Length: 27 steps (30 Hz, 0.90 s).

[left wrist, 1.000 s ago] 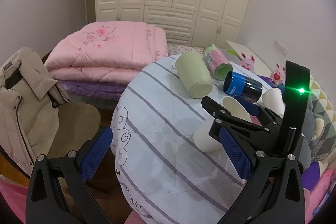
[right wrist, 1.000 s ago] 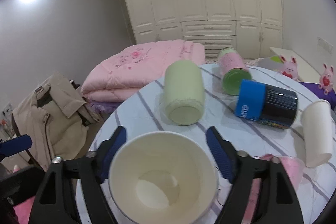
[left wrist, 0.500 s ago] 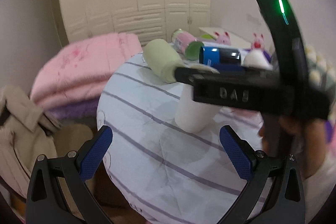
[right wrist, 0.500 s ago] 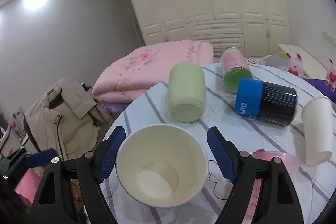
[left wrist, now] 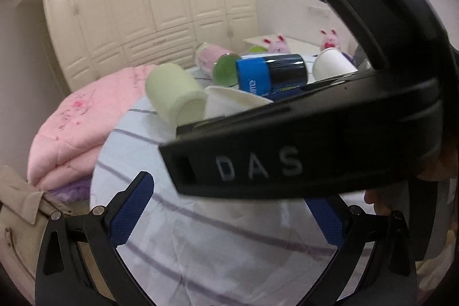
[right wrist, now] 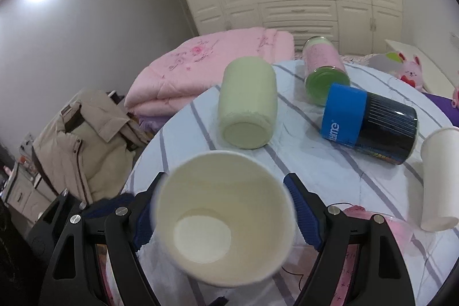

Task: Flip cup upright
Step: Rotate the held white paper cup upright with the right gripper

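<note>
A white paper cup (right wrist: 223, 220) stands mouth-up between the blue pads of my right gripper (right wrist: 223, 215), which is shut on it just above the round striped table (right wrist: 301, 162). In the left wrist view only the cup's rim (left wrist: 232, 102) shows behind the black body of the right gripper marked "DAS" (left wrist: 287, 159), which crosses most of that view. My left gripper (left wrist: 232, 211) is open and empty, low over the near part of the table (left wrist: 218, 248).
On the table lie a pale green cup (right wrist: 248, 108), a pink jar with a green lid (right wrist: 324, 70), a blue-and-black can (right wrist: 370, 128), a second white paper cup (right wrist: 441, 179) and a pink lid (right wrist: 384, 231). A pink quilt (right wrist: 212, 62) and a beige coat (right wrist: 77, 133) are to the left.
The right gripper has held the cup upright and shifted it slightly. The left gripper has moved in close behind the right gripper's body, which now fills its view.
</note>
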{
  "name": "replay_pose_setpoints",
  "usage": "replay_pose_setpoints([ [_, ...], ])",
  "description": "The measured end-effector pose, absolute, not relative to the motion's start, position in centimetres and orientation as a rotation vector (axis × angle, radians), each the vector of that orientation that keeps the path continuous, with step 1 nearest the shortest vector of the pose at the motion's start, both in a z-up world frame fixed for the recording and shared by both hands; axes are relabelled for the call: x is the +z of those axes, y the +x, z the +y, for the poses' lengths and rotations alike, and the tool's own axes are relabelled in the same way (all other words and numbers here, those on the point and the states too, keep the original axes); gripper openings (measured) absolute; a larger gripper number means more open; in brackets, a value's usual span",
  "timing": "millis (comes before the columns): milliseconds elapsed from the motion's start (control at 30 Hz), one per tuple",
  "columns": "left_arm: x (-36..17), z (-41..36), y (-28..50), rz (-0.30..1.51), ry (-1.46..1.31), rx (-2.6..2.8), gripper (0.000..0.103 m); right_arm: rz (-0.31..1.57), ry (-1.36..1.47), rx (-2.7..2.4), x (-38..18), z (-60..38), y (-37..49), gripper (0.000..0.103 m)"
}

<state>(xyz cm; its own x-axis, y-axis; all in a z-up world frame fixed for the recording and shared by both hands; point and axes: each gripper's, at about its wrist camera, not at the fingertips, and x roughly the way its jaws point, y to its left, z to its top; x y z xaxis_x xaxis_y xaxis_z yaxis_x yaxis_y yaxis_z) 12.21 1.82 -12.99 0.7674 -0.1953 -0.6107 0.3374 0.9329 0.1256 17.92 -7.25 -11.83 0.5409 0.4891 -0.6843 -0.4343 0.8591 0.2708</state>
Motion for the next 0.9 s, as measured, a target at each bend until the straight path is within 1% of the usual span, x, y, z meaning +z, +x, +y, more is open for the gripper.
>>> replay_pose_setpoints([
  [100,-12.9,2.1,12.8,0.626,0.239,-0.314,0.103,0.855,0.056,0.577,-11.6,-7.1,18.2,0.081],
  [167,-13.0,1.6,12.8,0.583,0.285,-0.281,0.102,0.882,0.044,0.616,-11.6,-6.8,18.2,0.081],
  [267,-12.9,1.9,13.2,0.58,0.251,-0.285,0.1,0.901,0.048,0.639,-11.7,-6.5,18.3,0.082],
  [333,-13.0,1.7,12.9,0.574,0.242,-0.313,0.087,0.905,0.064,0.655,-11.8,-6.5,18.3,0.082],
  [367,-13.2,1.6,12.9,0.578,0.232,-0.313,0.085,0.901,0.07,0.657,-11.7,-6.6,18.3,0.082],
  [433,-13.2,1.7,13.0,0.589,0.218,-0.338,0.077,0.898,0.083,0.639,-11.5,-6.9,18.4,0.082],
  [600,-13.0,1.8,12.5,0.563,0.186,-0.339,0.077,0.892,0.118,0.645,-11.0,-7.5,18.1,0.082],
  [767,-13.2,2.5,12.0,0.565,0.147,-0.342,0.084,0.866,0.135,0.655,-10.0,-8.2,17.3,0.082],
  [833,-13.3,2.6,11.7,0.56,0.152,-0.333,0.091,0.844,0.136,0.643,-9.5,-8.7,16.9,0.082],
  [900,-13.5,2.6,11.7,0.561,0.153,-0.317,0.092,0.826,0.131,0.627,-9.1,-9.3,16.6,0.082],
])
